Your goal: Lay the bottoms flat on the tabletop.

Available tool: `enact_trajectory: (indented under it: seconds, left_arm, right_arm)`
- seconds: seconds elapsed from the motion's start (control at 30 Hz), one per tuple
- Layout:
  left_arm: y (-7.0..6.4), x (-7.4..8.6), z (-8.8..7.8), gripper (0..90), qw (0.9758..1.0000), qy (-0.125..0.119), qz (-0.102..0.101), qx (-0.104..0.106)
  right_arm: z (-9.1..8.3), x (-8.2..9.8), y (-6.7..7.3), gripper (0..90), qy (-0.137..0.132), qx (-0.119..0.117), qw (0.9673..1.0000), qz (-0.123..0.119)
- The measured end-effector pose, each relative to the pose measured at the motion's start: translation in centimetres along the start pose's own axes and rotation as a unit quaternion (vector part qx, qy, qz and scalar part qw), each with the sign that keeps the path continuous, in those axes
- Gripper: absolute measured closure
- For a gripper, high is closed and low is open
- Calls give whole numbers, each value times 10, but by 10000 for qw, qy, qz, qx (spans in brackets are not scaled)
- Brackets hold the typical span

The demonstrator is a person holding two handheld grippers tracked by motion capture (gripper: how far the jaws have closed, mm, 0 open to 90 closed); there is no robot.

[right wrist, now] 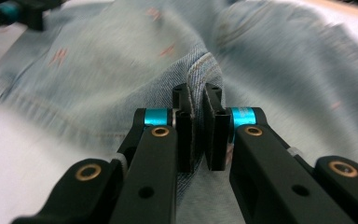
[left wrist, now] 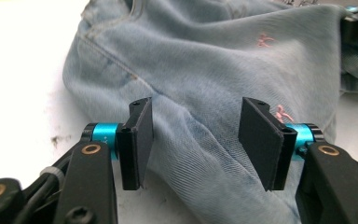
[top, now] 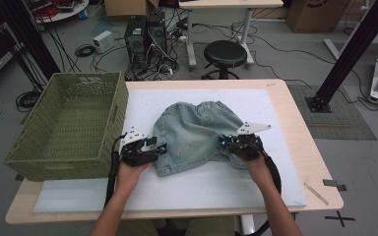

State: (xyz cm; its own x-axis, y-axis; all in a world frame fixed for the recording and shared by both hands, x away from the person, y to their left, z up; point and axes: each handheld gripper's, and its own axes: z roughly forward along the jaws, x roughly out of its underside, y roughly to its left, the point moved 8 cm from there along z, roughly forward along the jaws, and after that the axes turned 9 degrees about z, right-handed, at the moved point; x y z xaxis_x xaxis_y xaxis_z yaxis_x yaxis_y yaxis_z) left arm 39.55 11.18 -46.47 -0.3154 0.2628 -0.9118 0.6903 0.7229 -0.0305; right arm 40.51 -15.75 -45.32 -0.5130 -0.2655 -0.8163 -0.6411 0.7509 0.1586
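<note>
Denim shorts point(top: 196, 132) beside green basket point(top: 69, 128)

The shorts point(top: 197, 132) are faded, soft twill denim cloth. The basket point(top: 69, 128) at left is woven green wicker. The worktop point(top: 300, 142) is pale wood under a matt white pad point(top: 256, 182).

The high view is looking dim and soft, the room behind the table point(top: 295, 123) lying in shadow. In the left gripper view the white mat point(left wrist: 23, 70) is glaring, washed out, while the denim shorts point(left wrist: 205, 60) are showing sharp weave nearby. In the right gripper view the denim is smearing with blur.
</note>
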Motion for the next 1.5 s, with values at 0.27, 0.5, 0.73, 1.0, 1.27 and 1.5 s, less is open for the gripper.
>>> enact_trajectory:
  seconds: [0.27,0.5,0.73,1.0,1.27,1.5]
  left_arm:
    - [-5,-5,-3,451,9998,-91,177,72]
    - [-15,-1,0,401,9987,22,336,373]
    - [-29,7,3,362,9964,116,445,713]
    - [-33,10,5,362,9958,197,509,732]
    - [-25,9,2,362,9972,56,378,643]
    - [-19,7,-2,362,9979,-29,328,565]
  right_arm:
    - [22,-17,-25,845,144,838,9962,-205]
    - [41,-6,-38,771,532,1155,9918,-124]
    - [24,-6,-30,600,280,981,9948,7]
    - [-11,0,-8,610,-241,611,9978,20]
    - [-6,18,22,631,76,3,9994,-350]
    - [5,28,35,633,432,-294,9973,-525]
